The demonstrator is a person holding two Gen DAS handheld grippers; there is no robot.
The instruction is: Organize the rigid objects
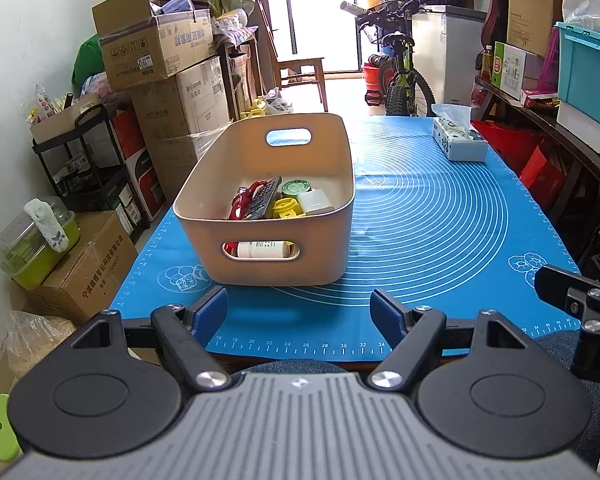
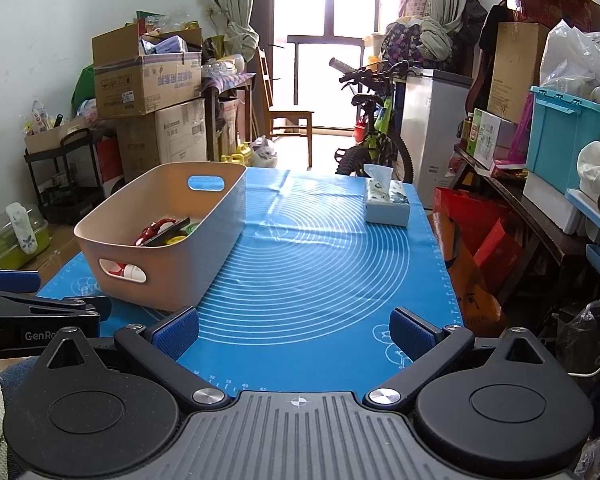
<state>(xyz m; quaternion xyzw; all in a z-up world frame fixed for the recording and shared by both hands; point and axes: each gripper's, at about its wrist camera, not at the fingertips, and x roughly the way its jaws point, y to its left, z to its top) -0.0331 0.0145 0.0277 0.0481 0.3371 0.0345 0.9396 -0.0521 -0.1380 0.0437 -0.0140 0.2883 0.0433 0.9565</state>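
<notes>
Left gripper (image 1: pixel 299 308) and right gripper (image 2: pixel 296 334): jaws released, nothing between them. Beige basket (image 1: pixel 236 168) at frame centre on blue mat (image 1: pixel 440 232), desk; remote (image 1: pixel 265 197), white bottle (image 1: pixel 260 249), yellow piece (image 1: pixel 286 208) inside.

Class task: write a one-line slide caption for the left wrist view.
Open left gripper faces a beige bin of small items on a blue baking mat.

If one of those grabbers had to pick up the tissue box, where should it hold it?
Probably across the two long side walls of the tissue box, coming down from above. It lies flat on the blue mat with nothing beside it, and its narrow width looks likelier to fit the open right gripper. Stay clear of the tissue sticking up.
</notes>
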